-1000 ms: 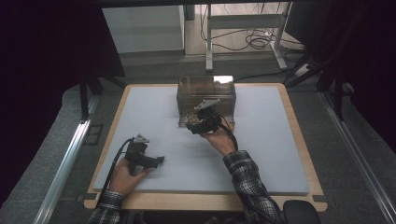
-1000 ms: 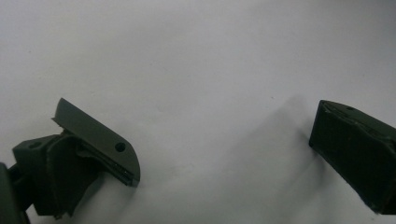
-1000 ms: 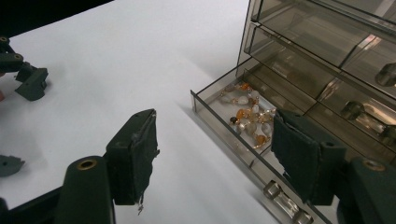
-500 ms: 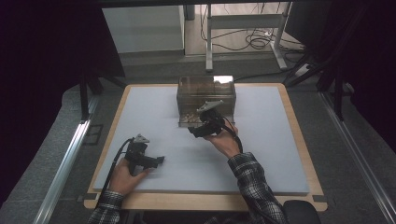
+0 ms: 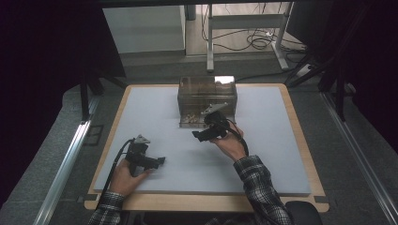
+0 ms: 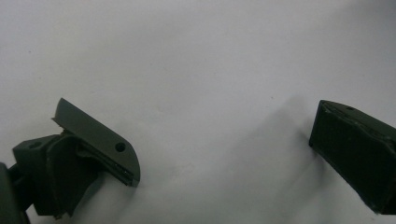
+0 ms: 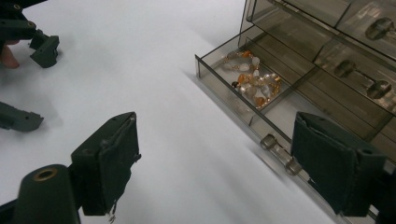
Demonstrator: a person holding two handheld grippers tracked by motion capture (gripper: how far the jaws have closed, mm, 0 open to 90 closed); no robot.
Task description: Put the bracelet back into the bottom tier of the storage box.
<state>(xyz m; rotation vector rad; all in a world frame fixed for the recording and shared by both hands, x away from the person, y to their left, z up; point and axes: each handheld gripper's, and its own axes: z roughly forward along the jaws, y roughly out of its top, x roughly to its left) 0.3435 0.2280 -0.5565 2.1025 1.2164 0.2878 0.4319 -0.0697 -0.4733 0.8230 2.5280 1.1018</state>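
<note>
On the pale grey mat [image 5: 263, 154] that covered the wooden table [image 5: 300, 117], you had one smoked-plastic drawer cabinet [image 5: 207, 93] standing near the far edge, and two grippers, one in each hand. Your right gripper [image 5: 201, 136] sat just in front of the cabinet, its jaws wide apart with nothing between them; they had just been opening. In the right gripper view the gripper [image 7: 212, 172] looked onto one pulled-out bottom drawer [image 7: 243, 95], and the drawer's clear bar handle [image 7: 279, 151] lay close by the right jaw, not touched by either pad. One beaded bracelet [image 7: 252, 77], with amber, white and clear beads, lay in that drawer's left compartment; the compartment beside it looked bare. Above it I counted at least three shut drawers with knob handles [image 7: 379, 28], though the cabinet was cut off at the top and right edges, so the full number could not be told. Your left gripper [image 5: 159, 161] rested low on the mat near the near-left corner, well apart from the cabinet, jaws spread and holding nothing. In its own view the gripper [image 6: 224, 154] faced bare mat, and both jaws were cut by the frame.
</note>
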